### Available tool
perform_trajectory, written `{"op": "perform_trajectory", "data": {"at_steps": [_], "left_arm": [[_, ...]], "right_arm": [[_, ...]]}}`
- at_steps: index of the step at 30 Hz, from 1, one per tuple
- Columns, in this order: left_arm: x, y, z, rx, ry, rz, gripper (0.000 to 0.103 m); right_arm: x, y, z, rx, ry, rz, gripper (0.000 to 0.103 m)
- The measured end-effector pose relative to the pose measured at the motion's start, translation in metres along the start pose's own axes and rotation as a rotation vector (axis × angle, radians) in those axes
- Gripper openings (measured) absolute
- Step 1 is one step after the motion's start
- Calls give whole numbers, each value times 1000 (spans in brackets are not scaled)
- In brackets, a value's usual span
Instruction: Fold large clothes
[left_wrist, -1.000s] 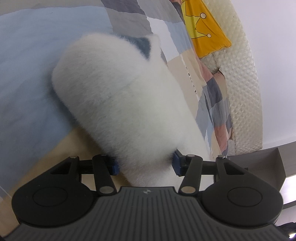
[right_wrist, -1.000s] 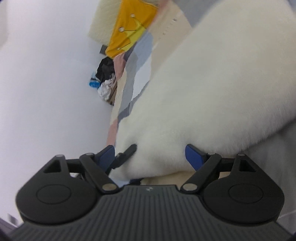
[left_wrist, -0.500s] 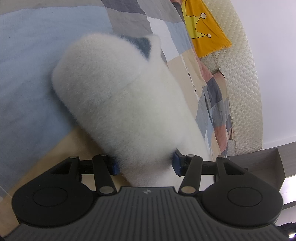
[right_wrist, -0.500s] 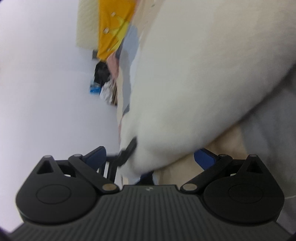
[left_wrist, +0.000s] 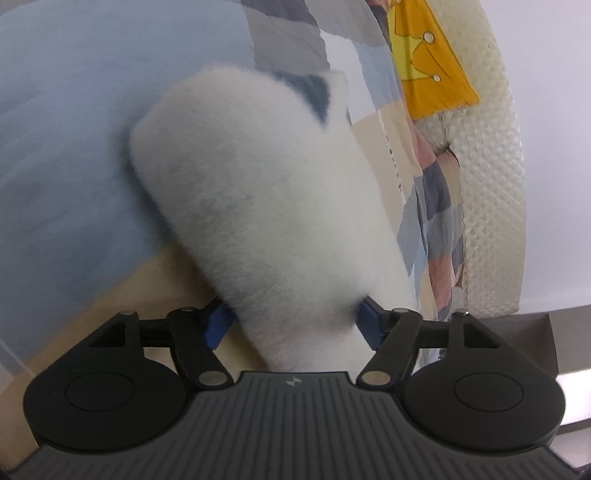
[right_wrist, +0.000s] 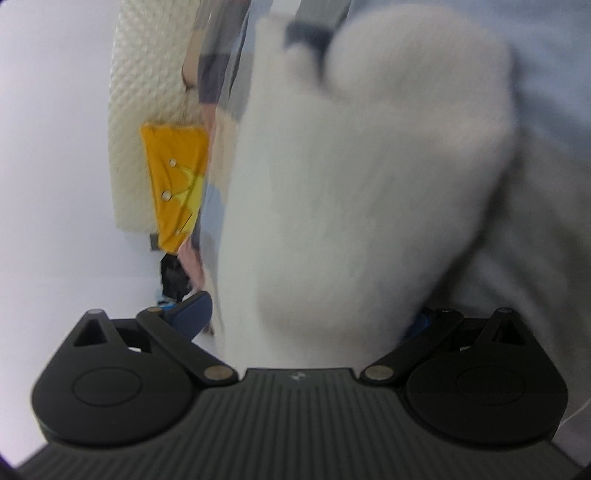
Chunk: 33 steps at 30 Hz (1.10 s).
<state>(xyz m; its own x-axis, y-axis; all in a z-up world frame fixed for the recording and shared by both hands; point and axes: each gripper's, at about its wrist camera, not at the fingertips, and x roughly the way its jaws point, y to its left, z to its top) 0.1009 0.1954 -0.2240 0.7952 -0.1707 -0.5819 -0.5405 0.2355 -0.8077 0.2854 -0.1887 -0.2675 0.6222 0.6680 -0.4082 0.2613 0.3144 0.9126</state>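
Observation:
A thick white fleece garment (left_wrist: 266, 199) with a dark blue collar patch lies folded on a patchwork bedspread (left_wrist: 66, 122). My left gripper (left_wrist: 293, 325) has its jaws wide apart around the garment's near end, and the fabric bulges between the blue pads (left_wrist: 218, 323). In the right wrist view the same fleece (right_wrist: 369, 177) fills the frame. My right gripper (right_wrist: 310, 321) also stands wide, with the fleece between its blue pads (right_wrist: 192, 314). The fabric hides most of the pads, so I cannot tell whether either gripper squeezes it.
A yellow cushion with a crown print (left_wrist: 428, 62) lies against a cream quilted headboard (left_wrist: 491, 206). A white wall (right_wrist: 55, 184) lies behind. A grey bedside surface (left_wrist: 528, 339) sits at the right. Dark clutter (right_wrist: 173, 280) lies by the bed's far corner.
The right gripper swung round the garment, so its view turned from the fleece's side to its top. The left gripper barely moved and stays around the garment's end.

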Motion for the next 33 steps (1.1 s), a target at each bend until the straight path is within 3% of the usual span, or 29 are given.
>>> {"op": "perform_trajectory", "data": {"at_steps": [7,17,18,20,23,31,33], "left_arm": [[-8,-4,-4,19,-54,32,80],[1,2,1,15,-62,29,80],[2,1,1,20,-64,30,80],[4,-1,3,31,-68,34,80],[6,-2,4,39,-72,36,80],[6,-4,4,46,-77,45,78],[5,-5,4,48,-81,43,73]], "right_arm": [[-4,-5,1,11,-69,-22,101],[-10,-12,6,30,-115,-44,98],[-10,-11,6,23,-118,-51,96],[-8,-10,5,3,-128,-88,81],[-5,-11,7,2,-125,-92,74],[-7,-7,5,-47,-142,-109,61],[-8,-4,5,-68,-146,-110,57]]}}
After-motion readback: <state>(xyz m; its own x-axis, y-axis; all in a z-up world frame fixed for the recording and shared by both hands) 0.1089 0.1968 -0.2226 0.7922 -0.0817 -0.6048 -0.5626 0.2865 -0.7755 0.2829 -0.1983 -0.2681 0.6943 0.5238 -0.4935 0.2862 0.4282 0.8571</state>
